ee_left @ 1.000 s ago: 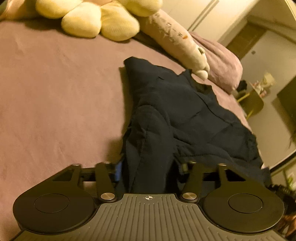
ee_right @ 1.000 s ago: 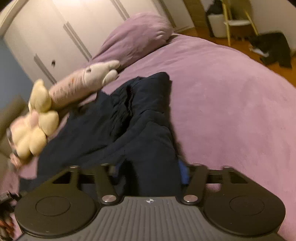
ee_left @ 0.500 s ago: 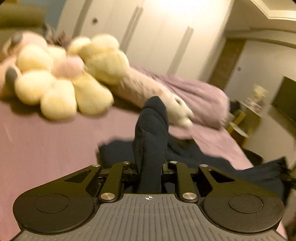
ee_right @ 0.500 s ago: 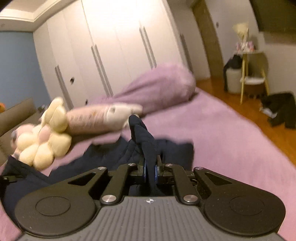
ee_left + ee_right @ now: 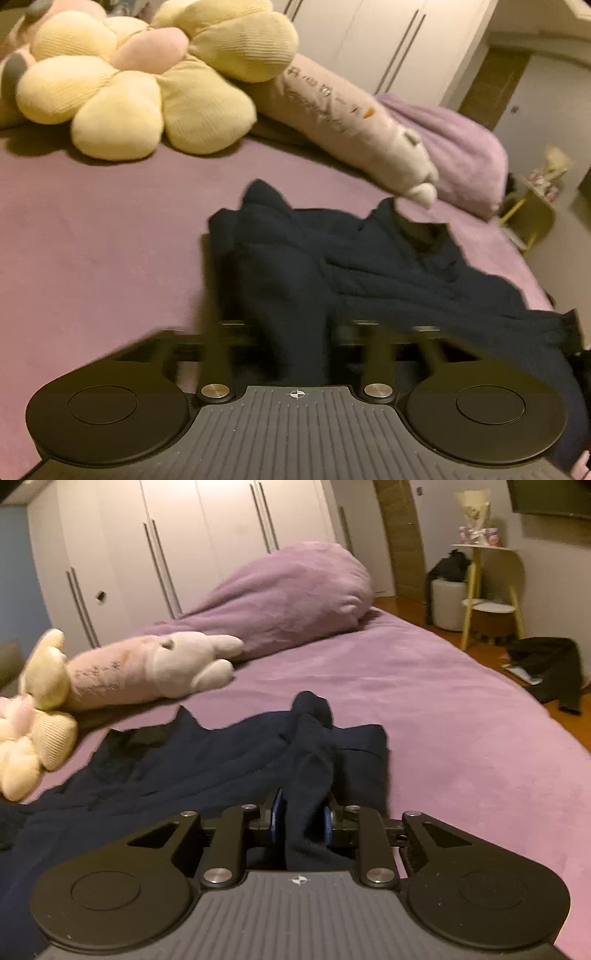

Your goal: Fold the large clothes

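Observation:
A dark navy padded garment [image 5: 369, 266] lies crumpled on the purple bed [image 5: 92, 236]. It also shows in the right wrist view [image 5: 207, 760]. My left gripper [image 5: 291, 328] has its jaws spread wide, with a fold of the garment lying loosely between them; this view is motion-blurred. My right gripper [image 5: 301, 818] has its jaws part open with a thick fold of the garment between the blue pads [image 5: 277, 812], which barely touch it. The fingertips of both are hidden by cloth.
A yellow flower cushion [image 5: 140, 81] and a long pink plush [image 5: 340, 122] lie at the head of the bed beside a purple pillow [image 5: 295, 594]. White wardrobes [image 5: 184, 546] stand behind. A yellow side table [image 5: 487, 590] and dark clothes [image 5: 546, 668] are on the floor at right.
Both grippers lifted the garment's folds half a second ago and have now lowered them to the bed. Both jaws have opened from a tight grip; the left has opened wider.

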{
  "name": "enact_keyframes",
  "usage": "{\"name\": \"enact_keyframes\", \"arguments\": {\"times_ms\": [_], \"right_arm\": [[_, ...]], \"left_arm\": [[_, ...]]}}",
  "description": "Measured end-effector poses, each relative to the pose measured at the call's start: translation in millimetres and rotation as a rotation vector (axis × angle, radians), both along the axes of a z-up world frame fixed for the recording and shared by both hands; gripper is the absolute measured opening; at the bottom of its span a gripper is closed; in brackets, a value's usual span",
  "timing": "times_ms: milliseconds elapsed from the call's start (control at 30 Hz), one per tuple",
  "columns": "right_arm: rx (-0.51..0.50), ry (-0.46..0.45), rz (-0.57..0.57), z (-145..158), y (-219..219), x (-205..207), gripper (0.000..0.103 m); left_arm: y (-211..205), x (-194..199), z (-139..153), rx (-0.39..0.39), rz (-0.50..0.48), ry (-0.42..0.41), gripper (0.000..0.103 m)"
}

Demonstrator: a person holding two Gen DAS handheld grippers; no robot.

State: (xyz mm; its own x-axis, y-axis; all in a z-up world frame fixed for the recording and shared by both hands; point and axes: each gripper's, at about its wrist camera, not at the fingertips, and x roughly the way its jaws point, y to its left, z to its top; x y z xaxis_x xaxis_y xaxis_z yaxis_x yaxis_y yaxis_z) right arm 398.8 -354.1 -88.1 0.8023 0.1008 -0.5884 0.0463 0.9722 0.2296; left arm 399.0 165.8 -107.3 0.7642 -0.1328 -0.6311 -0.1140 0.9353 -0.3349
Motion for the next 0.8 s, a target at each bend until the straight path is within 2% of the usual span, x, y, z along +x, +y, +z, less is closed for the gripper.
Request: {"name": "enact_keyframes", "arguments": {"times_ms": [33,133,233,300,367,433,533,600,633,667,700,733,800], "right_arm": [[-0.02,0.003,-0.003,-1,4,0,0.01],[-0.099,-0.038,0.008,16,20,-9,0.008],[-0.06,-0.149,0.01,59,24,-3,0.007],[-0.086,-0.213,-0.007,78,32,13,0.007],[-0.109,-0.236,-0.058,88,40,43,0.008],[-0.1,-0.231,-0.104,85,43,74,0.008],[-0.124,-0.194,-0.167,55,52,114,0.009],[-0.166,-0.156,-0.189,23,56,128,0.009],[-0.186,-0.132,-0.196,9,58,135,0.009],[-0.199,-0.111,-0.21,-7,56,140,0.009],[-0.182,-0.09,-0.226,-20,51,143,0.01],[-0.146,-0.071,-0.233,-31,45,145,0.01],[-0.072,-0.057,-0.242,-48,34,148,0.011]], "left_arm": [[1,-2,5,-0.017,0.0,-0.009,0.017],[-7,2,38,0.029,-0.024,-0.088,0.016],[-12,20,81,0.066,-0.005,-0.193,0.016],[-19,45,96,0.135,0.047,-0.235,0.016],[-24,72,96,0.166,0.091,-0.246,0.018],[-33,102,82,0.193,0.139,-0.237,0.019],[-48,132,44,0.246,0.174,-0.203,0.021],[-54,141,12,0.287,0.176,-0.184,0.032],[-55,144,-4,0.314,0.182,-0.174,0.043],[-54,145,-15,0.31,0.183,-0.159,0.051],[-48,146,-30,0.269,0.184,-0.138,0.055],[-41,149,-40,0.224,0.199,-0.113,0.057],[-33,151,-45,0.175,0.211,-0.126,0.059]]}}
